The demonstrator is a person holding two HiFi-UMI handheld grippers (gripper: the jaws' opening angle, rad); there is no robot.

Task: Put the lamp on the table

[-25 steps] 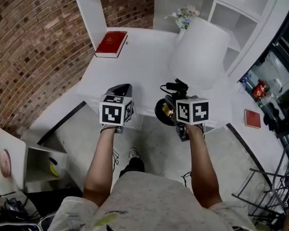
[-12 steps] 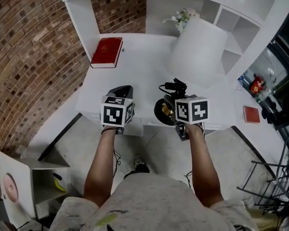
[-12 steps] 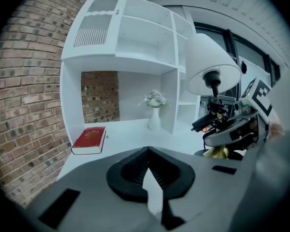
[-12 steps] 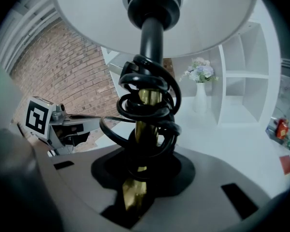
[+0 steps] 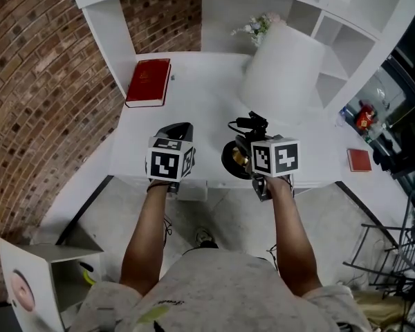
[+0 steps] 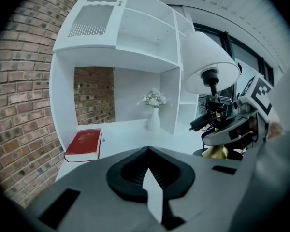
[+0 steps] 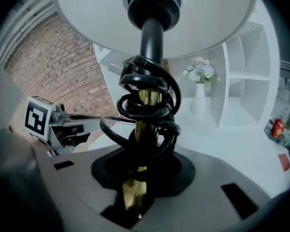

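Brass stem point(image 7: 146, 129) of the lamp point(image 5: 283, 71) is clamped in the right tongs point(image 7: 137, 192), with the base point(image 5: 232, 159) held over the counter's point(image 5: 194, 109) front edge.
The shade leans toward the flower vase point(image 5: 259, 30) and could knock it if pushed deeper. The black cord point(image 7: 152, 88) coiled on the stem could slip under the base and leave it rocking. The left tongs point(image 6: 152, 187) are closed on nothing and give no support.
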